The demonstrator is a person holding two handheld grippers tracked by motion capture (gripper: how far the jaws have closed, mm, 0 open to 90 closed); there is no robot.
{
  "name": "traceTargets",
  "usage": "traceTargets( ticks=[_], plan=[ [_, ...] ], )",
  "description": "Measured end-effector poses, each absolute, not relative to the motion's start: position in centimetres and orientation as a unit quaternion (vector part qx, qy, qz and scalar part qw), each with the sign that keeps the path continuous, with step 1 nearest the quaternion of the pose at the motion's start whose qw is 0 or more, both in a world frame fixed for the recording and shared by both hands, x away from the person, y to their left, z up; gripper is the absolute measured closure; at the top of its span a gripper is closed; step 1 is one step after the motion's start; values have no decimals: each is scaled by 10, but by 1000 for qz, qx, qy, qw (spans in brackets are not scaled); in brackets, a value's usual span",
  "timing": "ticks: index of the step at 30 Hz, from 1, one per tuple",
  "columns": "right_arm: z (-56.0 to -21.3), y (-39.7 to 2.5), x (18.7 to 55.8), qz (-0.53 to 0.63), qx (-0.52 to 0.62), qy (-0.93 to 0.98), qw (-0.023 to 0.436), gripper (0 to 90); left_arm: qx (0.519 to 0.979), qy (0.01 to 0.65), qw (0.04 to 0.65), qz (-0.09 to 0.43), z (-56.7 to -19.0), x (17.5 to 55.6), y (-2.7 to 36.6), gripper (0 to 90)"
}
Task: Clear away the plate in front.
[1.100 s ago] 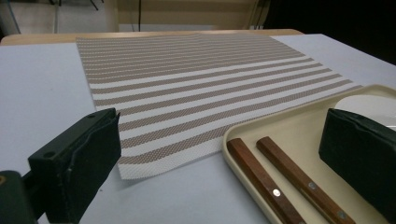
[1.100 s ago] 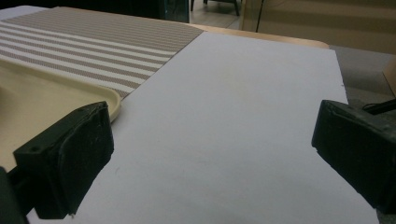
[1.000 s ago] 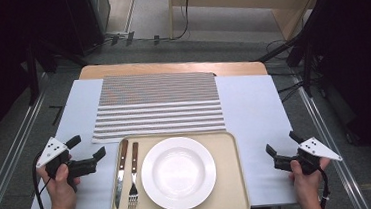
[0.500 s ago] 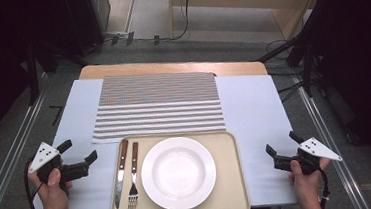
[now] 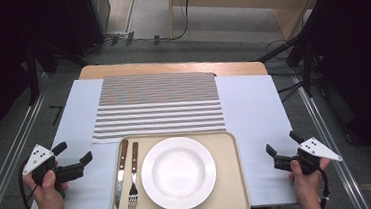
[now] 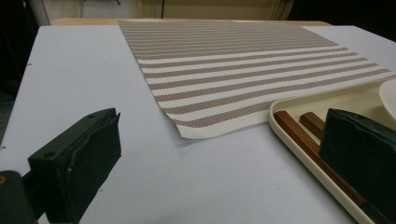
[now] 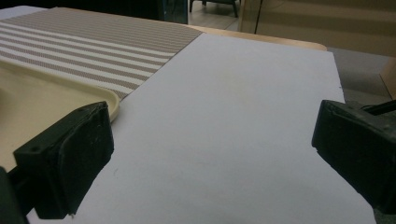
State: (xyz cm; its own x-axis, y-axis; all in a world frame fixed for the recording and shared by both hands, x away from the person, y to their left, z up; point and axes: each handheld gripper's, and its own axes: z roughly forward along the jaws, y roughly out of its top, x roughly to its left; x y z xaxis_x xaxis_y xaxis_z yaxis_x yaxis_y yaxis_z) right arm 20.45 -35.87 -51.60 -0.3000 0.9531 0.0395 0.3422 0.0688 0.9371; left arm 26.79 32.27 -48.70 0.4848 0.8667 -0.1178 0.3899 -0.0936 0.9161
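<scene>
A cream tray [image 5: 232, 181] sits at the near edge of the table and holds a white plate [image 5: 178, 173]. A wooden-handled knife [image 5: 119, 172] and a fork [image 5: 133, 175] lie on the tray to the plate's left. My left gripper [image 5: 75, 151] is open and empty, hovering left of the tray. Its own view has the gripper [image 6: 224, 126] facing the tray's corner [image 6: 299, 105] and the knife handle [image 6: 299, 133]. My right gripper [image 5: 281, 142] is open and empty to the right of the tray, over the bare cover [image 7: 233, 116].
A brown-and-white striped placemat [image 5: 158, 104] lies flat behind the tray on a pale blue table cover [image 5: 254, 109]. The wooden table edge [image 5: 170, 66] lies at the far side. Dark floor, cables and stands surround the table.
My left gripper has drawn back to the left, away from the tray, still open. The right gripper has held still.
</scene>
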Motion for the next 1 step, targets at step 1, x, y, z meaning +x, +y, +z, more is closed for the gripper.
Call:
traceTargets(
  ticks=[1],
  plan=[
    [-516,-359,204,470,494,655,325,0,700,449,502,237,-487,268,323,0]
  ],
)
